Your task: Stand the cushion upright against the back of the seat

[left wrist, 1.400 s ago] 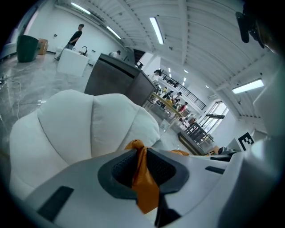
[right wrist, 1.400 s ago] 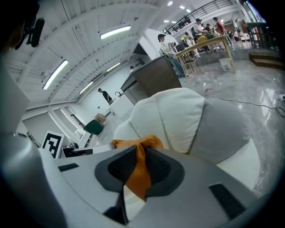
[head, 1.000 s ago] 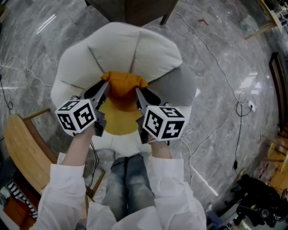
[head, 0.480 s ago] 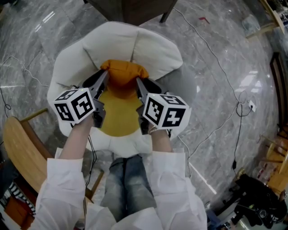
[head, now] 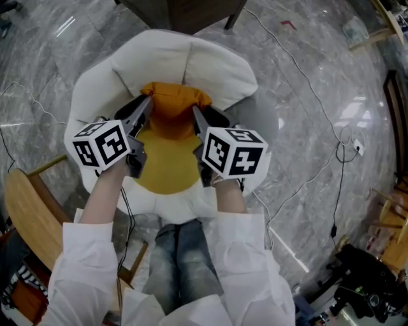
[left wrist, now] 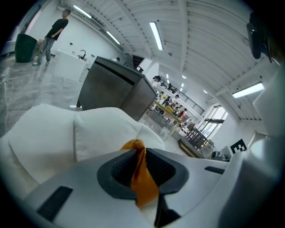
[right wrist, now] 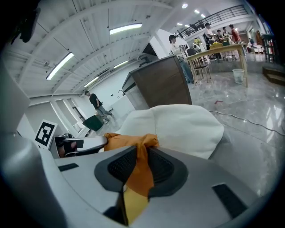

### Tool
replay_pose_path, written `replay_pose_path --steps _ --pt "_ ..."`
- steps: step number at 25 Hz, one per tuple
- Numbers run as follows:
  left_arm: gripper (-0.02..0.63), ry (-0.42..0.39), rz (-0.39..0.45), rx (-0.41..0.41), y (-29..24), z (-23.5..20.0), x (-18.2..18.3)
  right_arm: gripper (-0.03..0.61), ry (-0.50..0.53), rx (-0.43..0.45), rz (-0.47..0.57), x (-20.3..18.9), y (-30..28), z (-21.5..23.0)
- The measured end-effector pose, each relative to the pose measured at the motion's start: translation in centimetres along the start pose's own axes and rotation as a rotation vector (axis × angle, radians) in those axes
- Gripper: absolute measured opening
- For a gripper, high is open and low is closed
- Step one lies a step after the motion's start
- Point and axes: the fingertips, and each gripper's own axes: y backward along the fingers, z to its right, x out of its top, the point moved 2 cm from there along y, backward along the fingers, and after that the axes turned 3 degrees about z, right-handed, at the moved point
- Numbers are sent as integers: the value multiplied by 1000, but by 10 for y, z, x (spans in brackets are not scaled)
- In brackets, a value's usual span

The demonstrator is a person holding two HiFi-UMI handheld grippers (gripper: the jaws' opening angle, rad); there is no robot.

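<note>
Grey marble floor [head: 306, 76] spreads round a dark cabinet [head: 185, 9]. Right of the cabinet, cables [head: 338, 188] trail over the floor to a plug [head: 356, 150], and a red mark [head: 287, 26] lies near the cabinet's foot. Well off to its lower left in the head view stands a wooden chair [head: 25, 210]. Above the cabinet runs a white ribbed ceiling [left wrist: 196, 40] with strip lights [left wrist: 156, 35]. Far beyond it people stand at a table [right wrist: 220, 48], and windows [left wrist: 213, 126] glow bright. Left of the cabinet a person [left wrist: 52, 33] stands by a green bin [left wrist: 26, 47].
</note>
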Motion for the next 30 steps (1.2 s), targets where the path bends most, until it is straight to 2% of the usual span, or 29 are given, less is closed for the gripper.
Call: replay_pose_path --steps 4,8,12,16,19,23,30 --pt "64 -64 -3 48 -4 -2 2 77 6 -11 9 1 -4 1" --pt "69 -106 -13 66 -8 0 2 95 -32 -12 26 3 -2 4" --pt "89 -110 -26 67 -6 0 5 122 -55 -20 24 5 2 7" --pt "129 -110 -29 95 -1 -2 4 184 -26 -16 21 8 5 1" --pt "160 -113 -28 98 3 -1 5 207 -13 -21 15 9 8 -2" --pt "169 -106 -24 96 11 2 10 218 -28 -50 52 18 18 -1" --pt "169 -104 -10 85 37 19 17 218 -3 -30 61 27 44 -18"
